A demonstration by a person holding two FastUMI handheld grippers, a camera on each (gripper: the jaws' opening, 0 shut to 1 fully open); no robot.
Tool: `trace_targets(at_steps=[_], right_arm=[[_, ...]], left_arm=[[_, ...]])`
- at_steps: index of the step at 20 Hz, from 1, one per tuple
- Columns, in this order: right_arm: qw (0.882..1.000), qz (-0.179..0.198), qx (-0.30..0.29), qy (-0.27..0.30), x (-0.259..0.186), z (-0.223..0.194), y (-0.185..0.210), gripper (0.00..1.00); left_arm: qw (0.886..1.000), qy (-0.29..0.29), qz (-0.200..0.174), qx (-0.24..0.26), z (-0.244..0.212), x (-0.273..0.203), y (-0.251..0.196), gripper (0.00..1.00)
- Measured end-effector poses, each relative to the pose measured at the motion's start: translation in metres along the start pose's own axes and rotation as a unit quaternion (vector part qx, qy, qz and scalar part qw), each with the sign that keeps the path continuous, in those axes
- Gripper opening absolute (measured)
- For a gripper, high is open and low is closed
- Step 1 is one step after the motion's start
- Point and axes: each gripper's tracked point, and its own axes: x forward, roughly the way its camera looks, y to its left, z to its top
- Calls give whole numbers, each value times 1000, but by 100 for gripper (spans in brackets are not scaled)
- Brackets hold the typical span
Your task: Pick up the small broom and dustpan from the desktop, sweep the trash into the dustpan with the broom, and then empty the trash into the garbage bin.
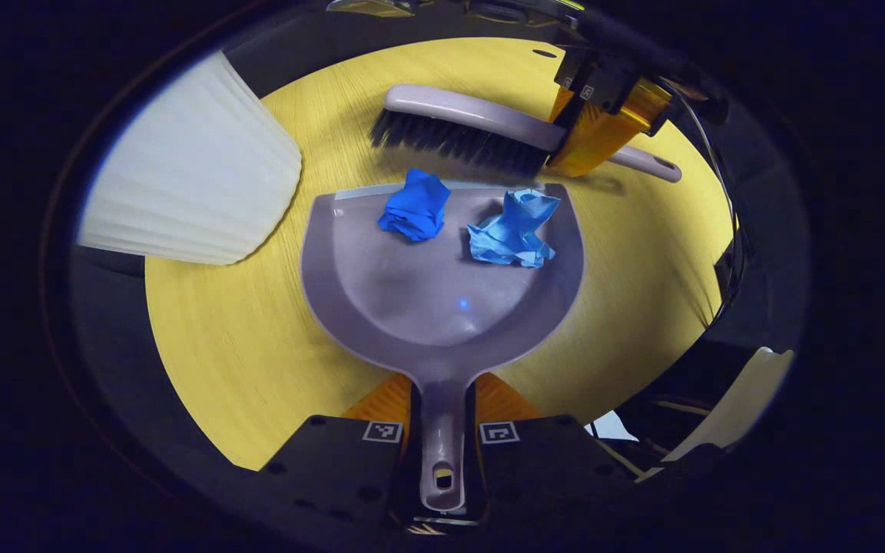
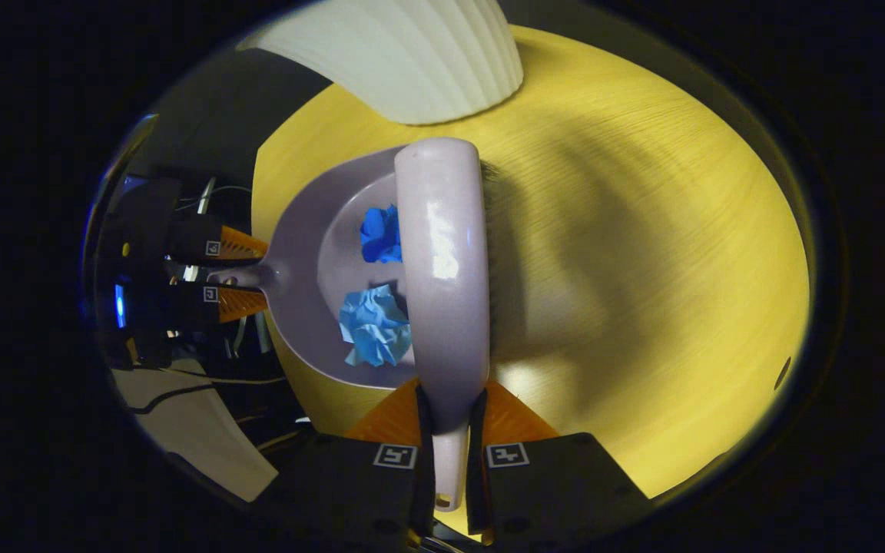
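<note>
Bin (image 1: 189,161) far left. Left gripper (image 1: 442,430) jaws pinching dustpan (image 1: 442,292) handle, flat on tabletop (image 1: 243,346); both paper wads (image 1: 414,205) inside. Right gripper (image 1: 592,146) jaws pinching broom (image 1: 458,127) at pan lip. Sweeping looks done; next: lift level, tip into bin.

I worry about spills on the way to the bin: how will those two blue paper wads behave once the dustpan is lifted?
The crumpled blue wads look light and loose, so they would probably slide or tumble if the dustpan tilts. They sit near its open front lip, beside the broom, so tipping forward likely spills them.
</note>
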Motion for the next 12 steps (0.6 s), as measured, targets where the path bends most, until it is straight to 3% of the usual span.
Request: trace_targets(at_steps=[6, 12], right_arm=[[990, -45, 68, -117, -35, -27, -11, 18], [955, -91, 156, -237, -40, -63, -41, 18]], left_arm=[[997, -75, 7, -11, -2, 2, -2, 20], [985, -169, 12, -19, -3, 13, -1, 20]])
